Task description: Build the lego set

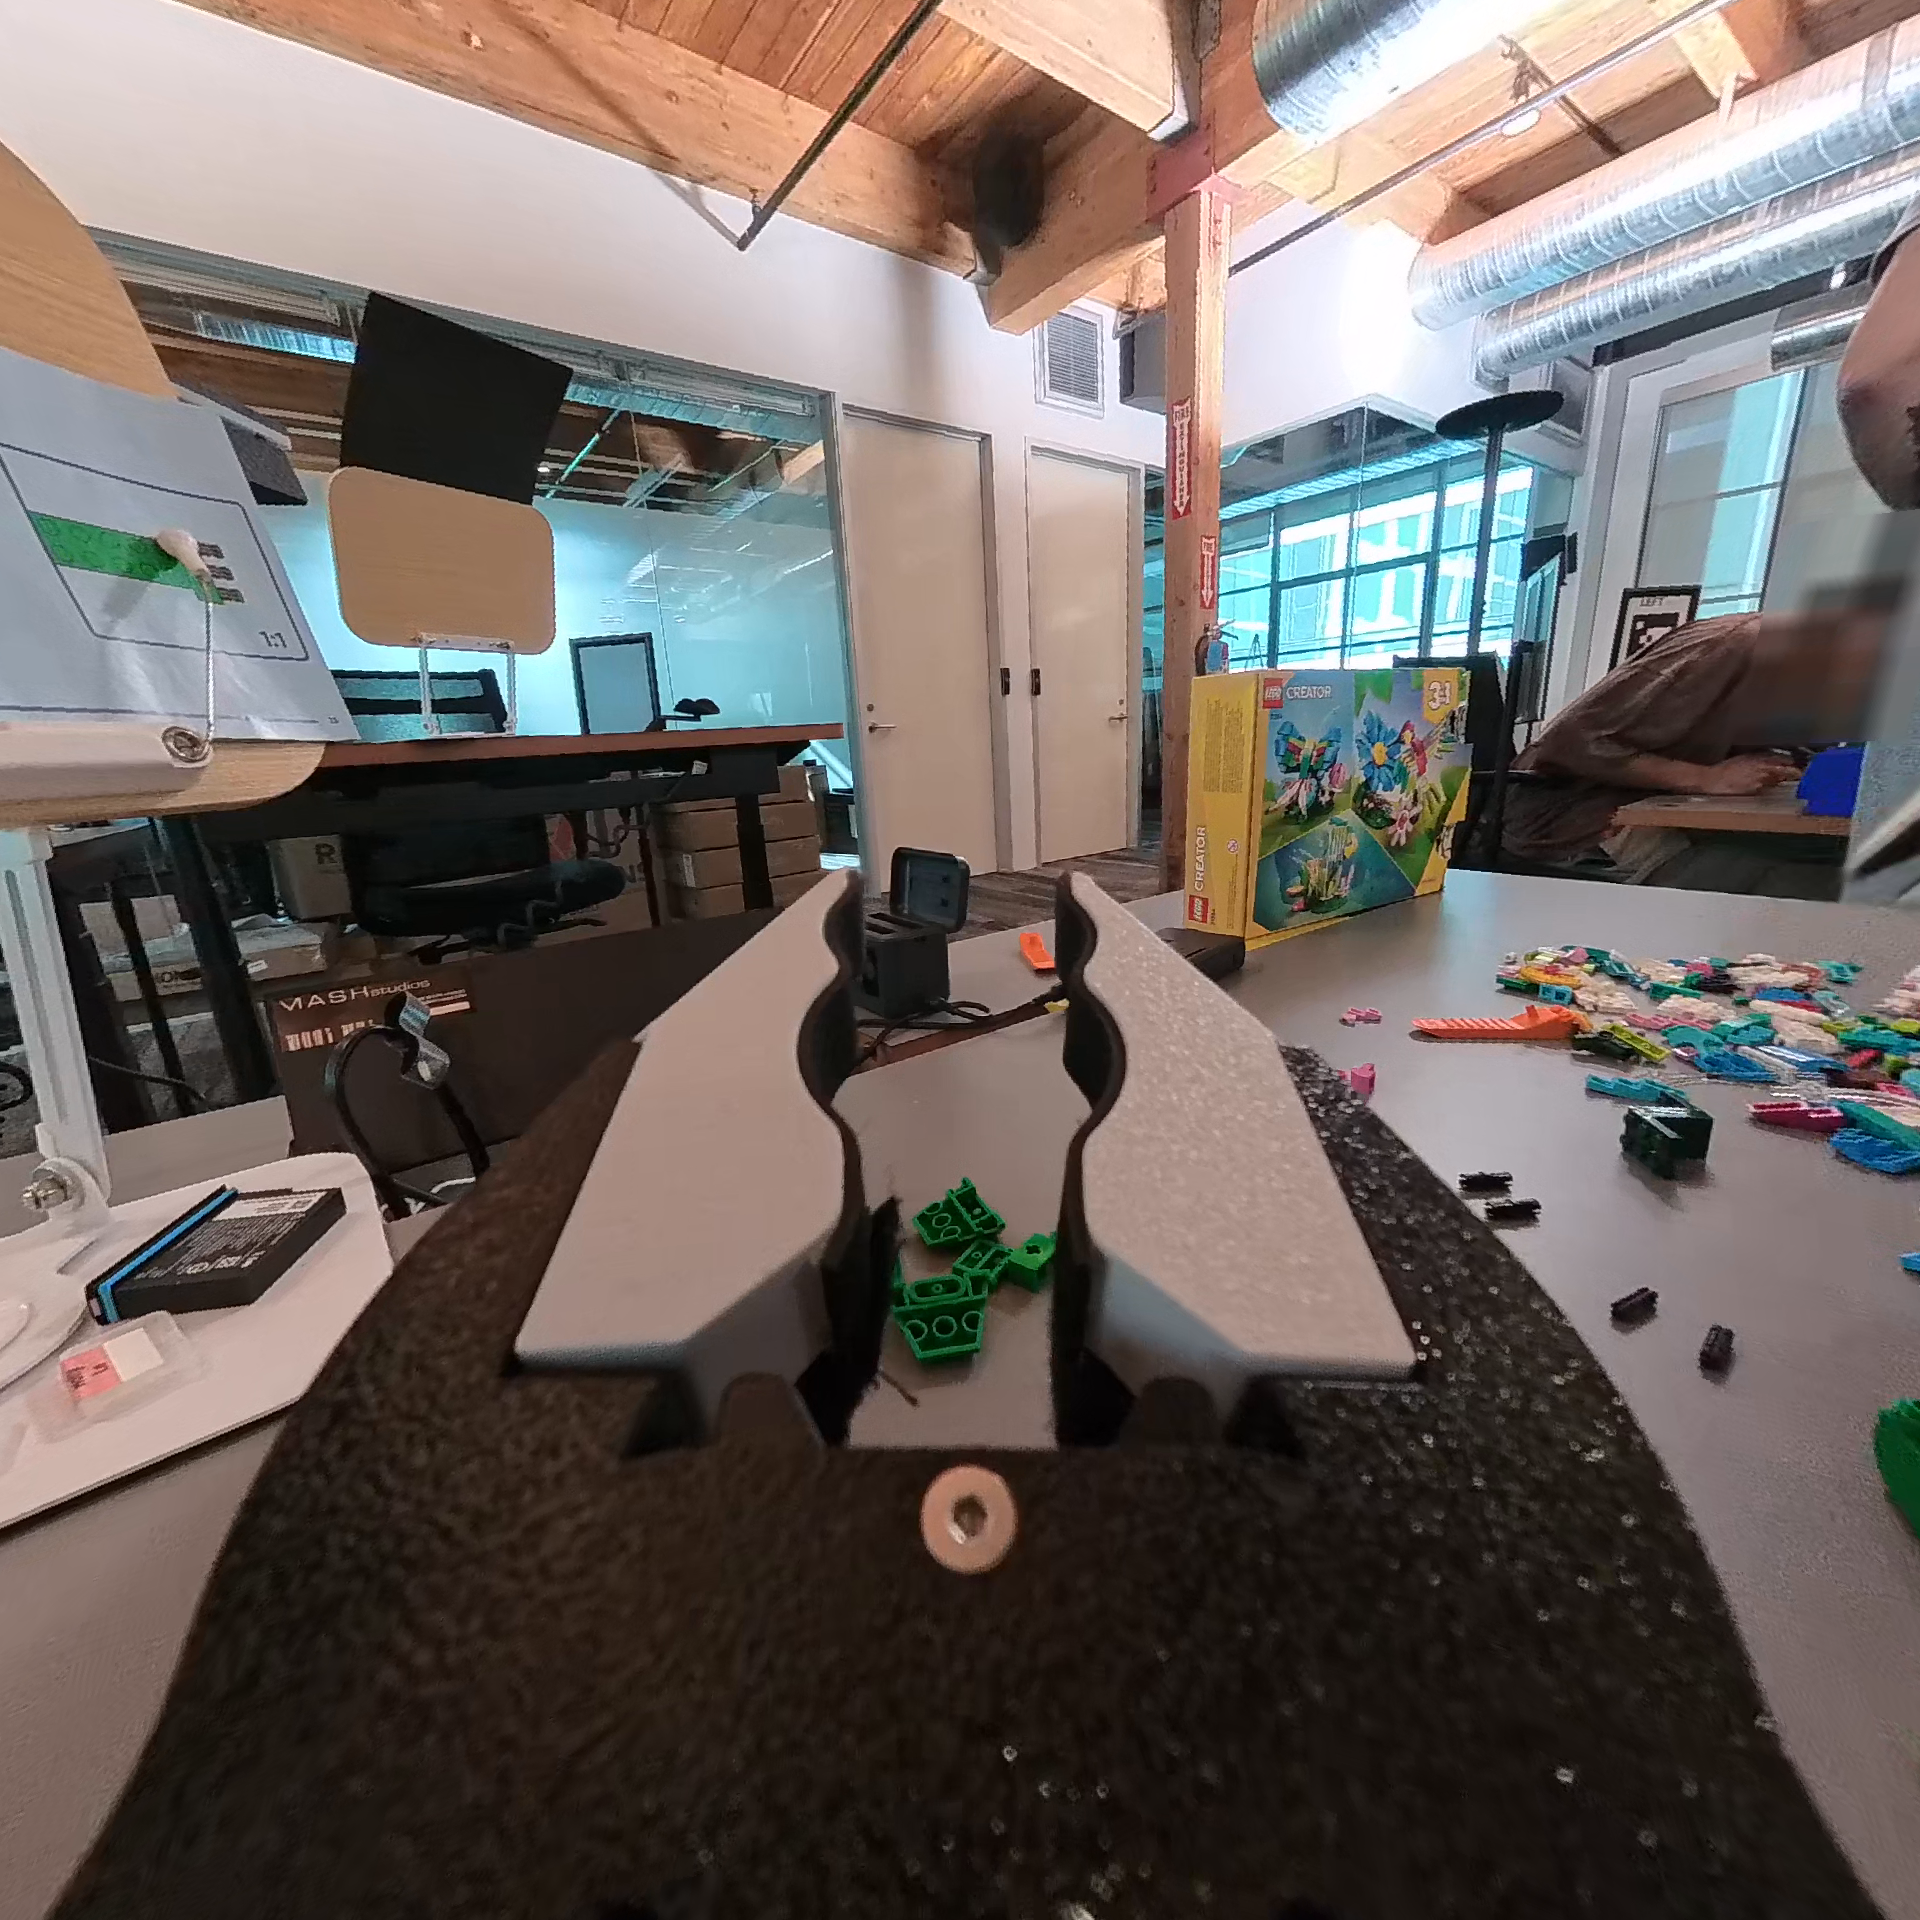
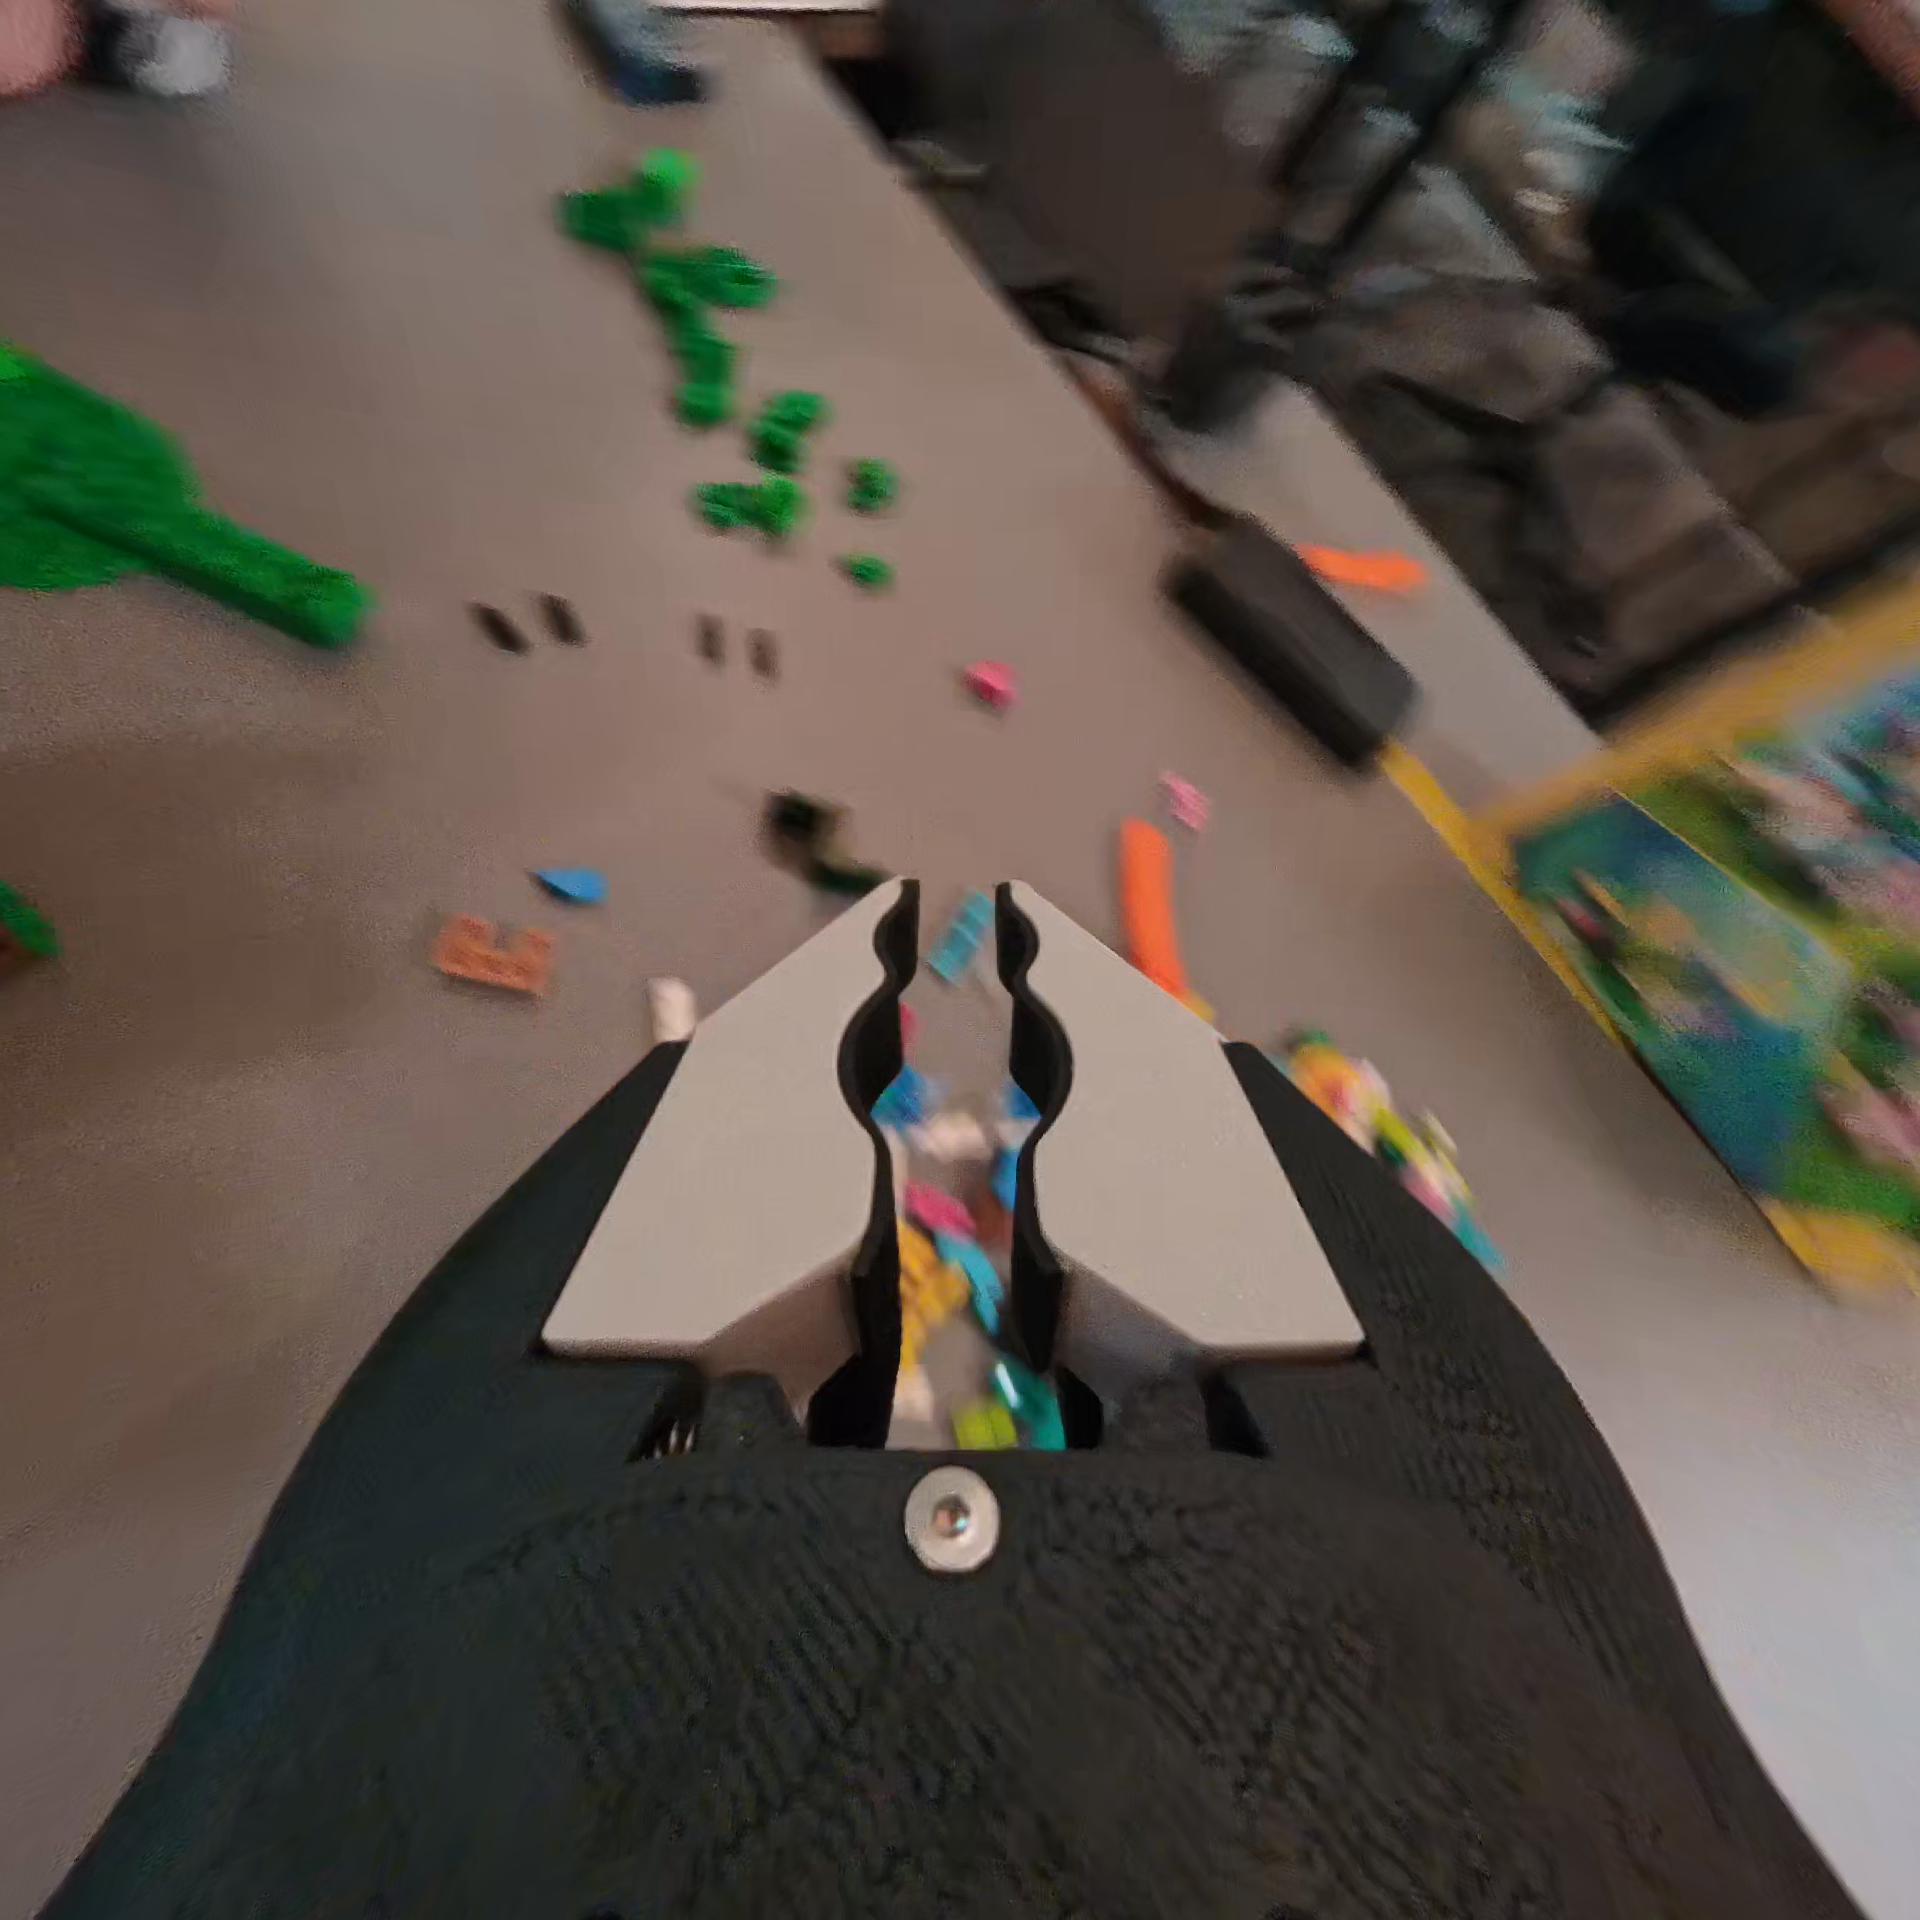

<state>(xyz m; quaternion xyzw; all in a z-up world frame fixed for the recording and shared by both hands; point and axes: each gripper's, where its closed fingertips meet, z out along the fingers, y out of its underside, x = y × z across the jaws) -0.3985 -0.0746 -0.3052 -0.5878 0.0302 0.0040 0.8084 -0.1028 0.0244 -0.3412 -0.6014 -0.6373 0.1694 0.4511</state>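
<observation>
My left gripper [image 1: 961,894] is open and empty, low over the grey table [image 1: 1558,1455], with a small heap of green pieces [image 1: 961,1278] lying between its fingers. A pile of mixed coloured pieces [image 1: 1745,1029] lies to the right. My right gripper [image 2: 956,894] hovers over that pile [image 2: 956,1247]; its jaws stand a narrow gap apart and hold nothing. The right wrist view is blurred. A teal piece [image 2: 961,935] lies on the table beyond the tips. A large green plate build [image 2: 104,499] lies at the left, with scattered green pieces [image 2: 727,343] farther off.
The set's box [image 1: 1340,800] stands at the back right, and an orange brick separator [image 1: 1496,1023] lies in front of it. Black pins [image 1: 1496,1195] and a dark green assembly [image 1: 1662,1132] lie on the table. An instruction booklet [image 1: 135,582] stands at the left and a black case [image 1: 904,935] straight ahead. A person sits at a far desk.
</observation>
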